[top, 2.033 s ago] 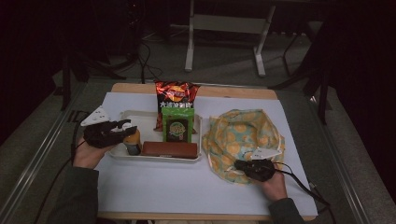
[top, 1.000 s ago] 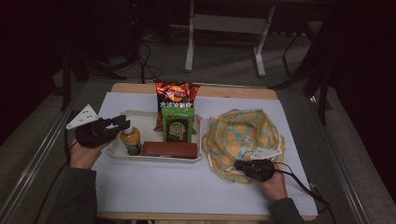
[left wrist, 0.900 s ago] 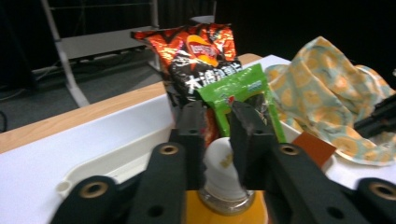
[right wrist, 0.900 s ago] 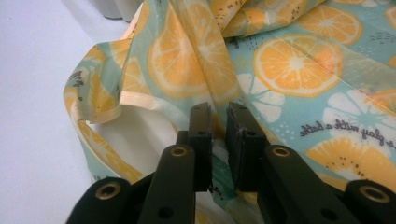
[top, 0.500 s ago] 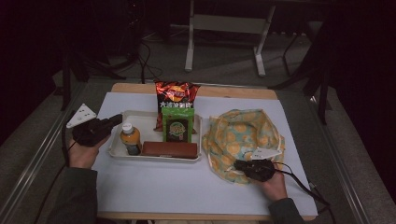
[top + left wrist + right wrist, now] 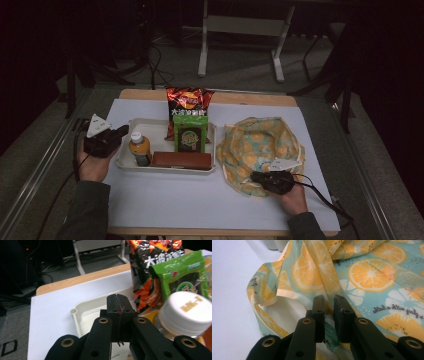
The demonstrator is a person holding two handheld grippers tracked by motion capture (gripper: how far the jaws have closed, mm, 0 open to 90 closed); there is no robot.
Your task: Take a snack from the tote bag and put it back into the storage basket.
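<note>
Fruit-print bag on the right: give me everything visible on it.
The fruit-print bag is soft, thin and glossy, teal with orange-slice and kiwi prints and a line of script. It lies crumpled and flattened on the white table cover, right of the tray. A pale band trims its rim, and the mouth gapes slightly, showing a whitish lining. The right tongs pinch a fold at its near edge.

Tray [image 6: 125, 162] (bottle [image 6: 139, 148] inside) lies left of bag [image 6: 260, 145].
</note>
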